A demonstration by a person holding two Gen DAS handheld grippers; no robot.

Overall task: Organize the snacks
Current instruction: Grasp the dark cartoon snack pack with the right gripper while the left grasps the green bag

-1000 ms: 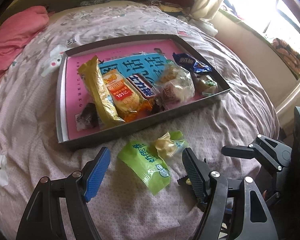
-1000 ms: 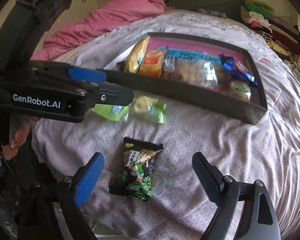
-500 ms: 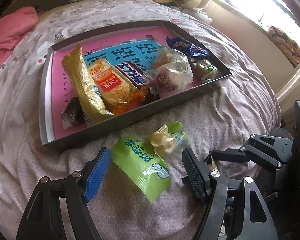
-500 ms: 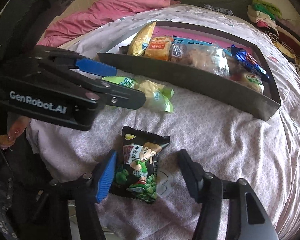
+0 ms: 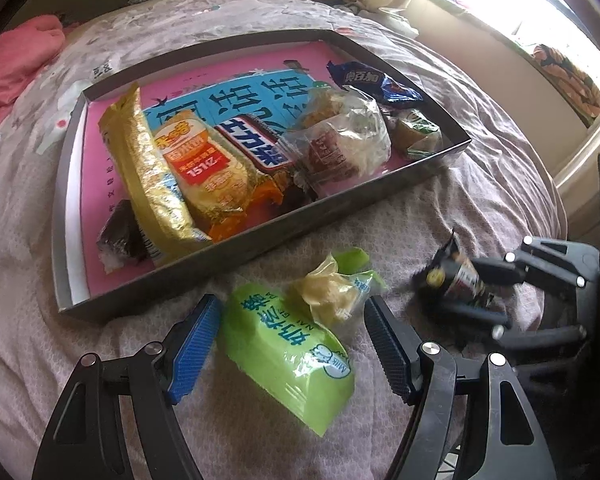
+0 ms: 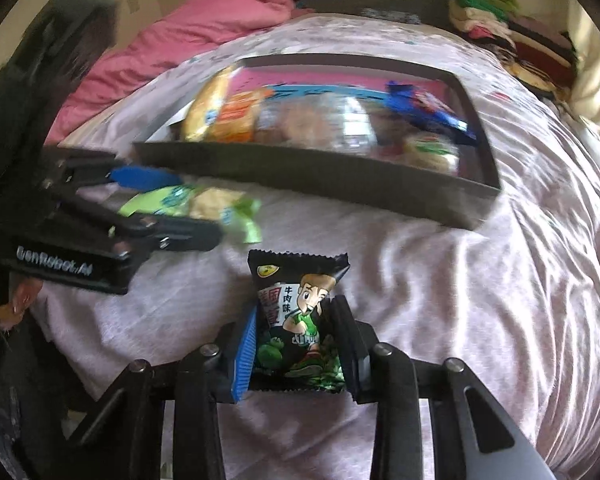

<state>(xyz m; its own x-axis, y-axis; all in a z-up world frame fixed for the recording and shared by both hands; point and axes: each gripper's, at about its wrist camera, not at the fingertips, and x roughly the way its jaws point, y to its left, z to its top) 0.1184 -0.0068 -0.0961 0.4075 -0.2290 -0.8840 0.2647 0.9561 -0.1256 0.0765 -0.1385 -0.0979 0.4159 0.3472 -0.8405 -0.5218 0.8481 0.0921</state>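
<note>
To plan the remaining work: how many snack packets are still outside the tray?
2. The green packet lies between the open left jaws; the black packet is clamped in the right jaws.

Lighting: daylight from window [image 5: 532, 12], overexposed, upper right. Glare on snack wrappers. Fisheye bending and dark vignette at edges. Right wrist view motion-blurred; tray [image 6: 340, 184] smeared.

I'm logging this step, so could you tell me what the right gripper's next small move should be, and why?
Probably lift and carry toward the tray. The right gripper is shut on the black snack packet, while other snacks already lie inside the tray. The left gripper is open around the green packet.
</note>
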